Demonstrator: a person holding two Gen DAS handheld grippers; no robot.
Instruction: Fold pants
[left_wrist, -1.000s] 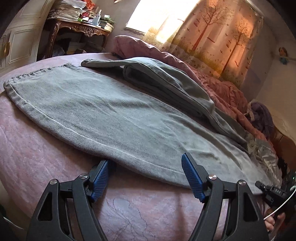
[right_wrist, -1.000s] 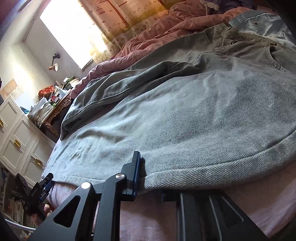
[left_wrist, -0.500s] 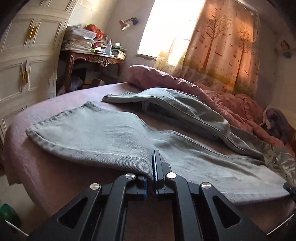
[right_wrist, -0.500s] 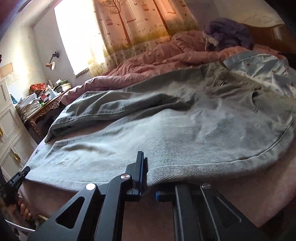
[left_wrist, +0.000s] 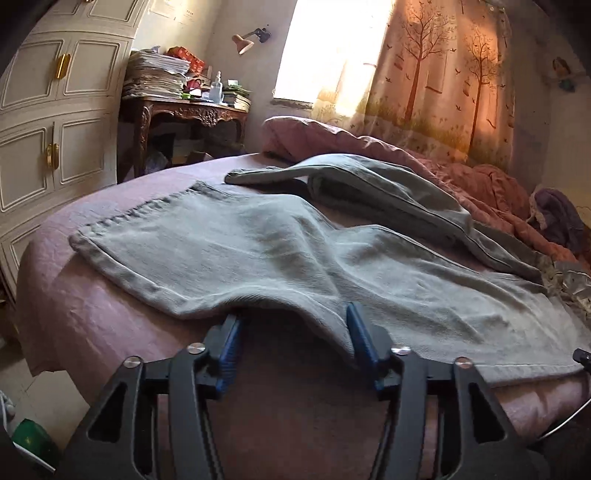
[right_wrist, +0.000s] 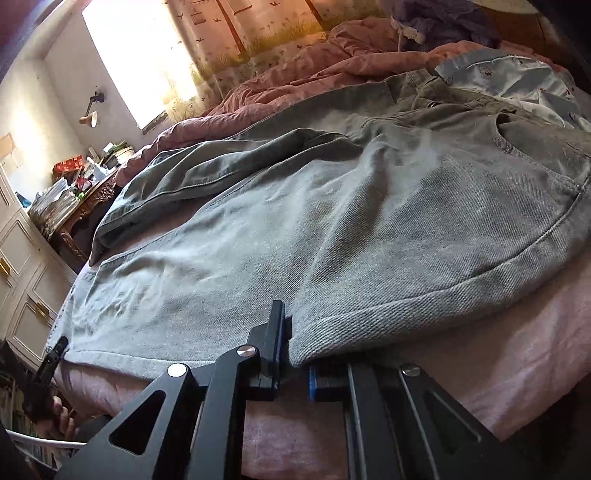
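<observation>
Grey-green pants (left_wrist: 258, 251) lie spread on a pink bed (left_wrist: 92, 314), near leg flat, far leg (left_wrist: 388, 192) rumpled behind it. My left gripper (left_wrist: 291, 343) is open at the near leg's front edge, with a hump of that edge lying between its blue pads. In the right wrist view the pants (right_wrist: 332, 221) fill the frame, waistband (right_wrist: 461, 99) at the far right. My right gripper (right_wrist: 295, 354) is shut on the near seam edge of the pants, cloth pinched between its pads.
A pink quilt (left_wrist: 461, 173) is bunched along the far side of the bed. A purple garment (left_wrist: 557, 214) and a pale printed cloth (right_wrist: 517, 77) lie by the waistband. White cabinets (left_wrist: 48, 122) and a cluttered wooden desk (left_wrist: 184, 110) stand left.
My left gripper closed on the leg's edge half a second ago and has now opened again, leaving a raised hump. My right gripper stayed shut on the seam and lifted slightly.
</observation>
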